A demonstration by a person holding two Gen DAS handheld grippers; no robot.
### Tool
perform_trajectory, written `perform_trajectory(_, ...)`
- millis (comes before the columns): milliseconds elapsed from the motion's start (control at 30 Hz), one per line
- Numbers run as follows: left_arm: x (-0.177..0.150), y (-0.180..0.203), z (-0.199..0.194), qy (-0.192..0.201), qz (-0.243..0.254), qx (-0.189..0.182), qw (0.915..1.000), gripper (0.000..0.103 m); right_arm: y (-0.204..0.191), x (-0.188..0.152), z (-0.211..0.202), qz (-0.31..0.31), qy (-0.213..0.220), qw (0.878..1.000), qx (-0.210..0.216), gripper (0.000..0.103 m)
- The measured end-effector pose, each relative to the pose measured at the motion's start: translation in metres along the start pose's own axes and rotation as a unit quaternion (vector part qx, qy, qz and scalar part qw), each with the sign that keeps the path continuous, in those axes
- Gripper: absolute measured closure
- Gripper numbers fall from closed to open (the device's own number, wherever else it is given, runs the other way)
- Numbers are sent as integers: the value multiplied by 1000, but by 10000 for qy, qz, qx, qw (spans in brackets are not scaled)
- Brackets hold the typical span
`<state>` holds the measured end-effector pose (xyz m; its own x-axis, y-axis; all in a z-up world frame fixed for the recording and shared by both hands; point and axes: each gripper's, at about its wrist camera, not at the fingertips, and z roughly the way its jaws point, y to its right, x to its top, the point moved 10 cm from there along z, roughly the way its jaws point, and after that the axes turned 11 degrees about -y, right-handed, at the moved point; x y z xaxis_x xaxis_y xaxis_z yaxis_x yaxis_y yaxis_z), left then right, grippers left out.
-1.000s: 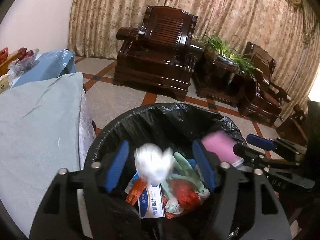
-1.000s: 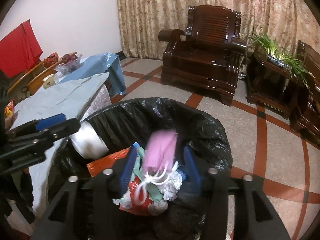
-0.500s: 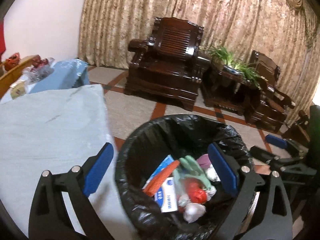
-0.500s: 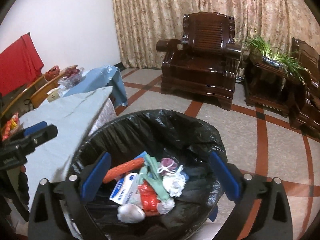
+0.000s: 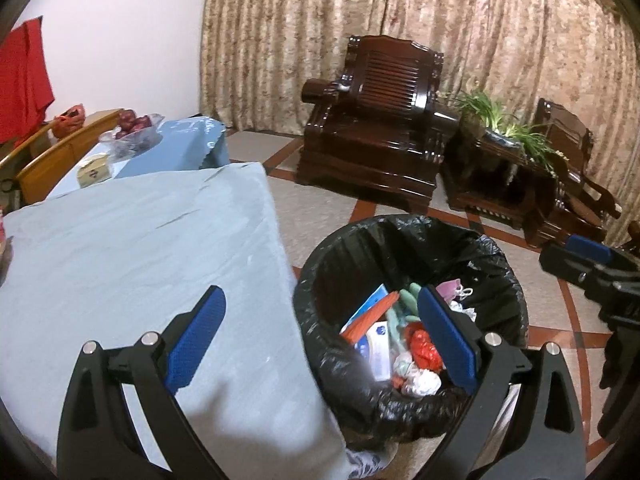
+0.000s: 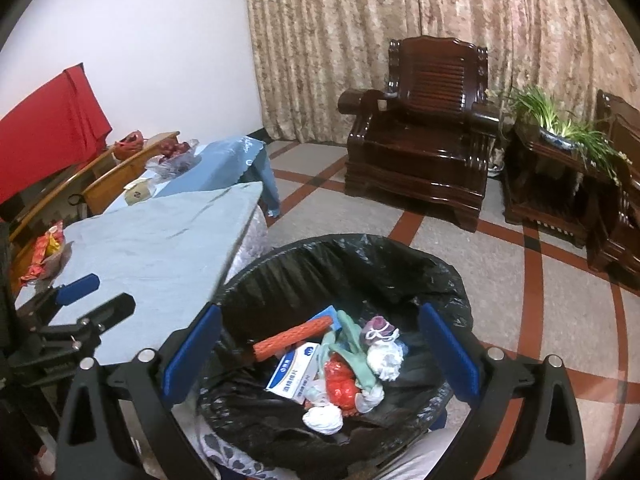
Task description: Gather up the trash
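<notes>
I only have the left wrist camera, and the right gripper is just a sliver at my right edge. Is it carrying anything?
Observer: No. The right gripper has just been opening. Its jaws stand wide over the round trash bin with a black bag liner, with nothing between them.
Operator: Is anything left on the table? I see mostly cloth.
Observer: Yes. What look like crinkled red and yellow snack wrappers lie at the left edge of the table under its light blue cloth.
Operator: Where is my left gripper relative to them?
Observer: The left gripper, also just opened and empty, hovers over the table's near edge. It is to the right of the wrappers and not touching them.
</notes>
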<state>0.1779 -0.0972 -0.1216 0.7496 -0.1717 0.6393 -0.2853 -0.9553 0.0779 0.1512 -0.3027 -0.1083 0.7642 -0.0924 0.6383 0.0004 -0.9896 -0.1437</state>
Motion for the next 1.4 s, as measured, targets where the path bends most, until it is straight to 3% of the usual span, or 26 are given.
perform_trajectory(700,-6,-26,-72,482,-348,300,9978,9,-54,1,-32,-440,157,9989,34,6)
perform_trajectory(1400,-4,-29,-86,629,-350,388,9966,9,-68,2,-38,-603,263,9978,103,6)
